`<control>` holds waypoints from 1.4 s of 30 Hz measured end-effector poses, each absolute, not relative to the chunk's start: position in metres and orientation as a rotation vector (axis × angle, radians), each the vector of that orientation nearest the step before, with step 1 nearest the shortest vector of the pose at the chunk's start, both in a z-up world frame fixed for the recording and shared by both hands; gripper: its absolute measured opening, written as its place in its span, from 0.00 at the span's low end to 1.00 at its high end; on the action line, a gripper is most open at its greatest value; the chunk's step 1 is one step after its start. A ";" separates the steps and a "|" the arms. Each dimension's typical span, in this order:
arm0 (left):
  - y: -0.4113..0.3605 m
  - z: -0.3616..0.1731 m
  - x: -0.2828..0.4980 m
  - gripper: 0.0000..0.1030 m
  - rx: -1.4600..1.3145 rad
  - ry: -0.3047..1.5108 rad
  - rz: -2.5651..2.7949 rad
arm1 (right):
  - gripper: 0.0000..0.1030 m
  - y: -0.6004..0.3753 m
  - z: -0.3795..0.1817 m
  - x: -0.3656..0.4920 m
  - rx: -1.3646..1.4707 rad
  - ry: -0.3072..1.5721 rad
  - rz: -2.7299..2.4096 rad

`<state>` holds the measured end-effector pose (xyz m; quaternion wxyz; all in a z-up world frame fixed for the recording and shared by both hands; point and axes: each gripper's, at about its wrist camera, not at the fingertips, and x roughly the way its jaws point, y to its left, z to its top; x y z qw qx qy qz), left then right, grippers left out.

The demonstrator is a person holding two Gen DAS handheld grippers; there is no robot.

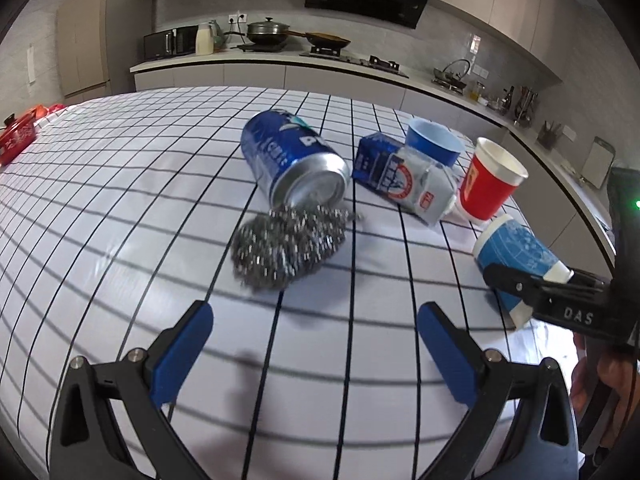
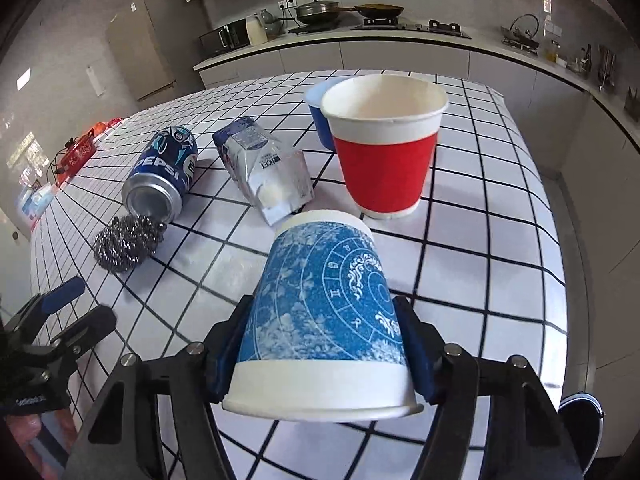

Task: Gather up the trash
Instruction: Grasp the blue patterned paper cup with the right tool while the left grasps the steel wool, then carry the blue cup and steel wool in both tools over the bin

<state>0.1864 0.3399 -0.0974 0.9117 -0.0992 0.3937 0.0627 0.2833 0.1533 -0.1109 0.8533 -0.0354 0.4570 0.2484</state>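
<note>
- Right wrist view is showing the right gripper (image 2: 326, 344) clamping a blue patterned paper cup (image 2: 320, 312), its blue pads pressing on both sides of the cup near the white rim, which is facing the camera.
- That cup is lying tilted, base pointing toward the far side, over the white checked tablecloth (image 2: 500, 240).
- Just beyond it a red paper cup (image 2: 386, 160) is standing upright, with a plain blue cup (image 2: 320, 116) standing touching it on its far left.
- To the left a crumpled silver and blue carton (image 2: 266, 168) is lying on its side, its near end close to the base of the held cup.
- Farther left a blue Pepsi can (image 2: 162, 172) is lying on its side, its open end facing near-left and touching a steel wool scrubber (image 2: 126, 246).
- Left wrist view is showing the left gripper (image 1: 316, 344) hovering with its jaws spread wide and nothing between them, the blue pads well apart over the cloth.
- The scrubber is sitting just beyond those fingertips, blurred, with the can behind it.
- At the right edge of this view the right gripper is appearing side-on, closed on the patterned cup, with part of a hand (image 1: 600, 376) showing below it.
- A kitchen counter (image 1: 280, 60) with pans is running along the far wall.
</note>
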 end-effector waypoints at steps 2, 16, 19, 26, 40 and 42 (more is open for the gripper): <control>0.343 -0.098 0.194 0.99 -0.202 0.814 0.126 | 0.67 0.156 -0.111 0.286 -0.075 0.961 0.530; 0.355 -0.108 0.221 0.95 -0.221 0.847 0.154 | 0.66 0.180 -0.111 0.303 -0.073 0.954 0.543; 0.357 -0.111 0.224 0.85 -0.236 0.870 0.164 | 0.64 0.184 -0.110 0.302 -0.076 0.952 0.542; 0.350 -0.109 0.220 0.50 -0.181 0.874 0.184 | 0.59 0.191 -0.105 0.291 -0.095 0.945 0.549; 0.330 -0.098 0.173 0.29 -0.208 0.839 0.160 | 0.57 0.165 -0.086 0.260 -0.088 0.909 0.576; 0.323 -0.093 0.168 0.29 -0.199 0.829 0.156 | 0.56 0.158 -0.082 0.255 -0.086 0.901 0.576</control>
